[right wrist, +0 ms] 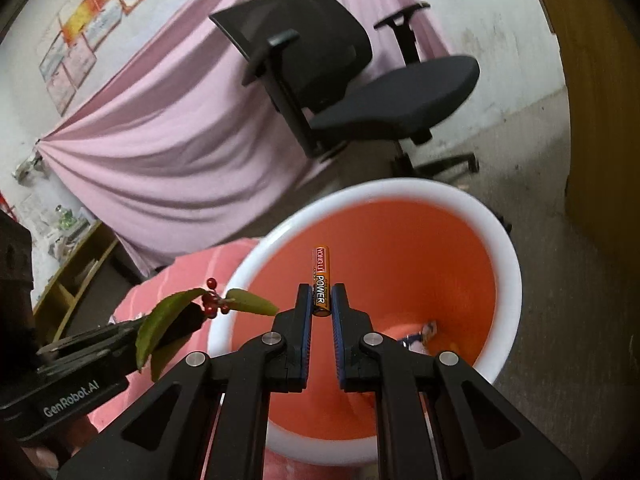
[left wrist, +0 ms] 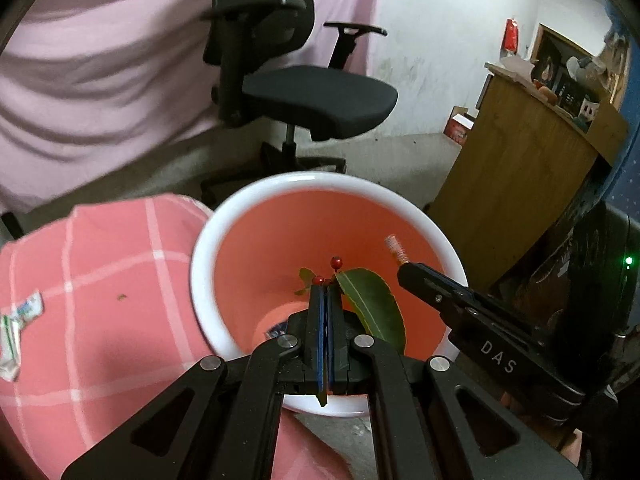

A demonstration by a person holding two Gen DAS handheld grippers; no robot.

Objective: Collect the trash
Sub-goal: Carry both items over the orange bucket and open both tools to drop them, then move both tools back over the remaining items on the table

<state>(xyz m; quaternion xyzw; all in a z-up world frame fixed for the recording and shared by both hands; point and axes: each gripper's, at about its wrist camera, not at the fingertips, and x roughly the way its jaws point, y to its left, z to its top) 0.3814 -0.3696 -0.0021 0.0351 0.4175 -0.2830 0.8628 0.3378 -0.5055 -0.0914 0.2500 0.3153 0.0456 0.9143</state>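
A round bin (left wrist: 256,208) with a white rim and orange inside stands on the floor; it also shows in the right wrist view (right wrist: 496,232). My left gripper (left wrist: 325,286) is shut on a leafy sprig with red berries (left wrist: 372,300) and holds it over the bin's mouth; the sprig also shows in the right wrist view (right wrist: 208,300). My right gripper (right wrist: 321,290) is shut on an orange battery (right wrist: 321,280), upright over the bin. The right gripper (left wrist: 404,270) also shows at the bin's right rim in the left wrist view. A scrap of wrapper (right wrist: 424,334) lies at the bin's bottom.
A table with a pink checked cloth (left wrist: 100,280) is left of the bin, with a crumpled wrapper (left wrist: 16,320) on it. A black office chair (left wrist: 304,80) stands behind the bin. A wooden cabinet (left wrist: 520,176) is at the right. A pink drape (right wrist: 180,140) hangs behind.
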